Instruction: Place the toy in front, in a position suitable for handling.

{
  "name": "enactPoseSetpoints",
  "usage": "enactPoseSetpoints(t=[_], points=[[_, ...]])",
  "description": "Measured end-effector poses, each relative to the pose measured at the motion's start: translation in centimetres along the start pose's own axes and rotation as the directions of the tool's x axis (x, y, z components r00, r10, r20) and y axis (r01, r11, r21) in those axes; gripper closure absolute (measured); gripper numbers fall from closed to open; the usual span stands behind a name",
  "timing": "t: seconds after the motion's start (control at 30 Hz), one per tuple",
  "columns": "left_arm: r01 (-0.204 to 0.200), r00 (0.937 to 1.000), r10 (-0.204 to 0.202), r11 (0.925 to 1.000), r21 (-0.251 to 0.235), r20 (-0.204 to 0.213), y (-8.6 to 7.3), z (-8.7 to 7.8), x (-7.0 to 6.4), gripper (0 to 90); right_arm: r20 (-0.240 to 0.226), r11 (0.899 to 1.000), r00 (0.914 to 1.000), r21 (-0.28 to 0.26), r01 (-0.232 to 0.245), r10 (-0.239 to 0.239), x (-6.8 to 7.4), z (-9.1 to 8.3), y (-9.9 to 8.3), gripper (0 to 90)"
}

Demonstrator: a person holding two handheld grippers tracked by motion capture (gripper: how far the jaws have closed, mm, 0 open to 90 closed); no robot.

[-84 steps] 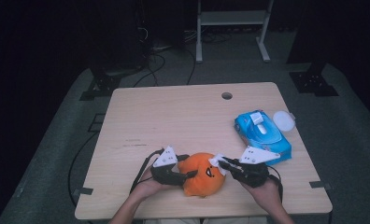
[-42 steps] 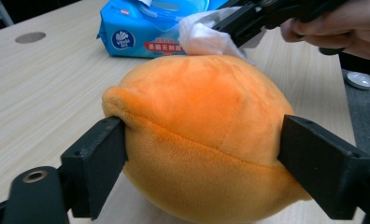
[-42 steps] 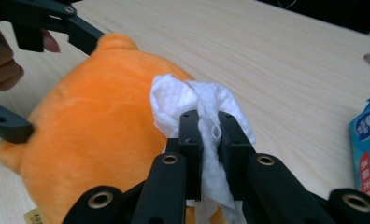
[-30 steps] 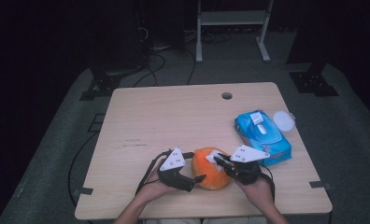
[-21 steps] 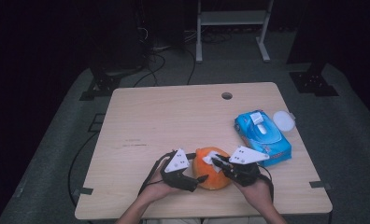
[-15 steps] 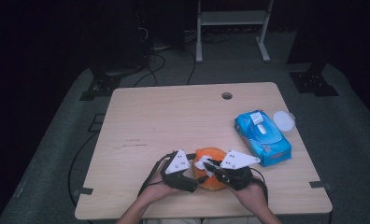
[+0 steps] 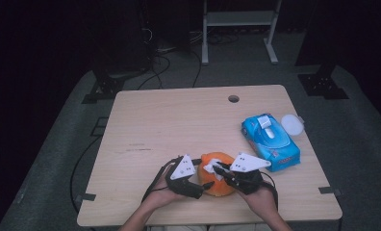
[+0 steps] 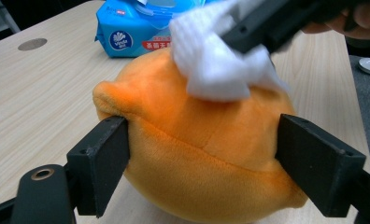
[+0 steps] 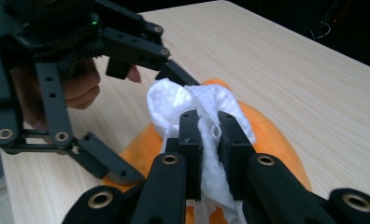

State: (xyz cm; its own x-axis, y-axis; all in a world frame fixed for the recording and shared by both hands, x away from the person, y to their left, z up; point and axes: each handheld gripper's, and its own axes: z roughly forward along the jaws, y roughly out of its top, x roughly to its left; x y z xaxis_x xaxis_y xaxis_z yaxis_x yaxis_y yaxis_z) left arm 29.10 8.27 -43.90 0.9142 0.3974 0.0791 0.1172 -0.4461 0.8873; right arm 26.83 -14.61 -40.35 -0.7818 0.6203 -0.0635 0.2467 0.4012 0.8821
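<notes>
An orange plush toy (image 7: pixel 218 180) sits near the table's front edge. My left gripper (image 7: pixel 202 180) is shut on the plush toy (image 8: pixel 202 154), with a jaw pressed into each side of it. My right gripper (image 7: pixel 216 169) is shut on a white wipe (image 9: pixel 206 135) and holds it against the top of the orange plush toy (image 9: pixel 267 140). In the left gripper view the white wipe (image 8: pixel 216 65) lies bunched on the toy's top under the other gripper's black jaws. The left gripper (image 9: pixel 141 140) stands wide around the toy in the right gripper view.
A blue pack of wet wipes (image 7: pixel 270 139) lies at the table's right, its white lid open, with a round white cap (image 7: pixel 292 125) beside it. A cable hole (image 7: pixel 234 98) sits near the far edge of the wooden table (image 7: pixel 179 125). Dark floor, cables and stands surround it.
Both grippers and the plush toy have shifted slightly right and together. The right gripper has brought the wipe further onto the toy's top, moving left across it.
</notes>
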Motion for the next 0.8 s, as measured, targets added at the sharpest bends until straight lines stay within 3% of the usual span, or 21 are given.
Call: enactPoseSetpoints(t=[0.1, 0.2, 0.27, 0.4, 0.57, 0.63, 0.7, 0.8], points=[[0.004, 1.0000, -0.004, 1.0000, 0.001, 0.006, -0.2, 0.0, 0.1, 18.6, 0.041, 1.000, 0.9987, 0.005, -0.030, 0.030, -1.4, -0.2, -0.4, 81.1], [0.002, 0.9999, -0.002, 1.0000, 0.001, 0.012, -0.3, -0.1, 0.1, 18.6, 0.088, 0.996, 0.9922, 0.021, -0.090, 0.088, -3.2, -0.5, -1.4, 81.1], [0.007, 0.9998, -0.007, 1.0000, 0.006, 0.019, -0.3, -0.2, 0.3, 18.5, 0.085, 0.992, 0.9893, 0.023, -0.121, 0.119, -3.7, -0.6, -1.8, 81.1], [0.093, 0.9954, -0.092, 0.9952, -0.030, 0.027, 0.0, -0.9, 0.9, 15.3, 0.055, 0.998, 0.9965, 0.024, -0.065, 0.063, -2.7, -0.3, -1.5, 81.1], [0.156, 0.9878, -0.155, 0.9854, -0.069, 0.015, -0.1, -0.8, 1.8, 12.0, 0.024, 0.999, 0.9994, 0.024, -0.024, 0.023, -1.7, -0.3, -1.2, 81.1], [0.160, 0.9871, -0.160, 0.9859, -0.049, 0.013, -0.1, -0.5, 1.8, 11.9, 0.017, 1.000, 0.9997, 0.023, -0.020, 0.019, -1.6, -0.3, -1.2, 81.1], [0.137, 0.9904, -0.137, 0.9904, -0.016, 0.016, -0.4, 0.2, 1.4, 15.2, 0.004, 0.999, 0.9993, 0.016, -0.038, 0.038, -1.6, -0.2, -1.2, 81.0], [0.112, 0.9936, -0.112, 0.9937, -0.003, 0.016, -0.5, 0.2, 1.3, 17.3, 0.005, 1.000, 0.9998, 0.011, -0.020, 0.020, -1.1, -0.4, -0.8, 81.0]])
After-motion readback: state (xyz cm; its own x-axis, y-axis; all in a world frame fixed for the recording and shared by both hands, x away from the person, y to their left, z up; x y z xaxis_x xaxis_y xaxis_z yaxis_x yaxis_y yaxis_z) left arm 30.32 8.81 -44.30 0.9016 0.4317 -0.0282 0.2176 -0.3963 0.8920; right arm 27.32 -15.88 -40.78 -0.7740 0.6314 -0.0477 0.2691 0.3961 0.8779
